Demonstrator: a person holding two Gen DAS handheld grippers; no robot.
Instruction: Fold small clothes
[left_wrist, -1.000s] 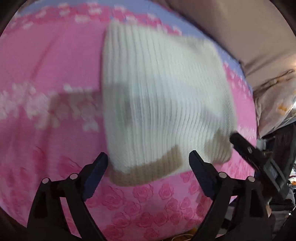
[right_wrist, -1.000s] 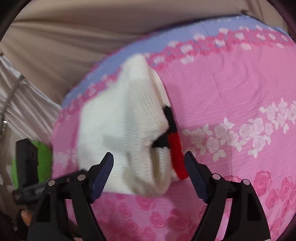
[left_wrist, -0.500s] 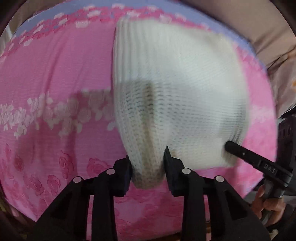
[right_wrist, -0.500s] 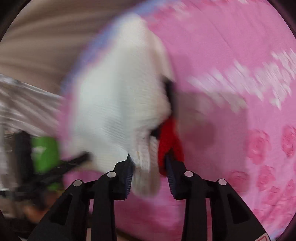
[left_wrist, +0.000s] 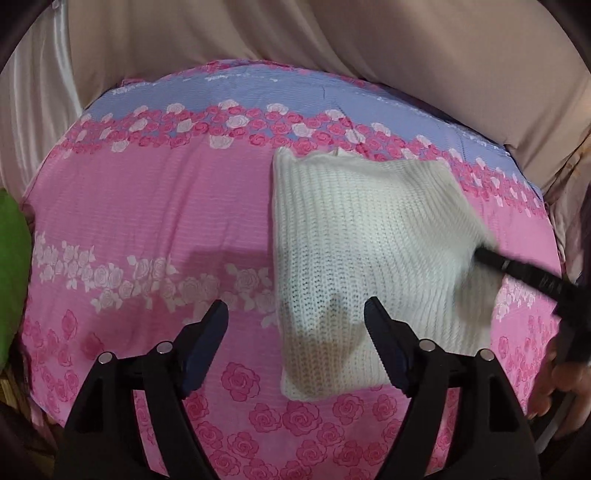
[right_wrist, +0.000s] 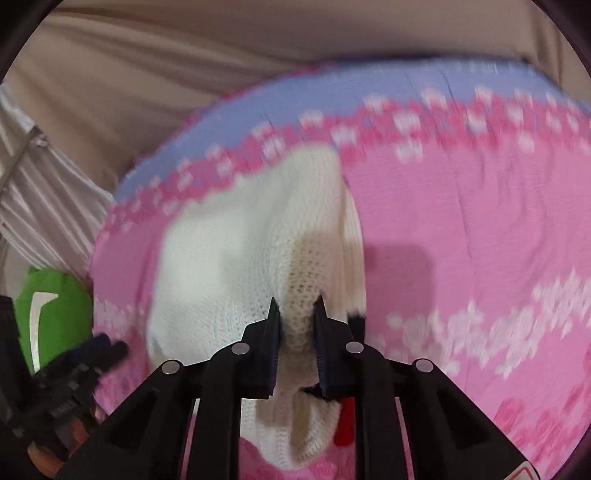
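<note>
Left gripper (left_wrist: 295, 314): jaws wide apart, nothing between the pads; hovers over pink sheet (left_wrist: 147, 206) w/ rose print, just beside near-left corner of white knit garment (left_wrist: 369, 236). Right-side finger (left_wrist: 384, 339) overlaps near edge of the knit in the left wrist view; contact cannot be told.

Right gripper (right_wrist: 297, 321): jaws narrow, clamped on a bunched fold of the garment (right_wrist: 240, 266) at its near edge. Knit pinched between both pads, cloth bulging above and hanging below the jaws. Black trim (right_wrist: 356, 321) and red trim (right_wrist: 345, 424) visible at garment edge just right of the clamp.

Garment position: folded, roughly rectangular, lying on right half of the bed in left wrist view, far edge near the blue band (left_wrist: 258, 92) of the sheet w/ rose border. Near-right corner lifted and blurred where the right gripper's finger (left_wrist: 517, 269) meets it. Shadow on near-left portion of the knit.

Surroundings: beige curtain (left_wrist: 332, 44) behind bed, pleated white fabric (right_wrist: 40, 206) at left of right wrist view. Green object (right_wrist: 48, 314) w/ white mark off the bed's left edge, partly behind the left gripper (right_wrist: 85, 354) there. Hand (left_wrist: 557, 387) on the right gripper handle at far right of left wrist view, blurred.

Right wrist view motion-blurred overall; sheet detail soft.
</note>
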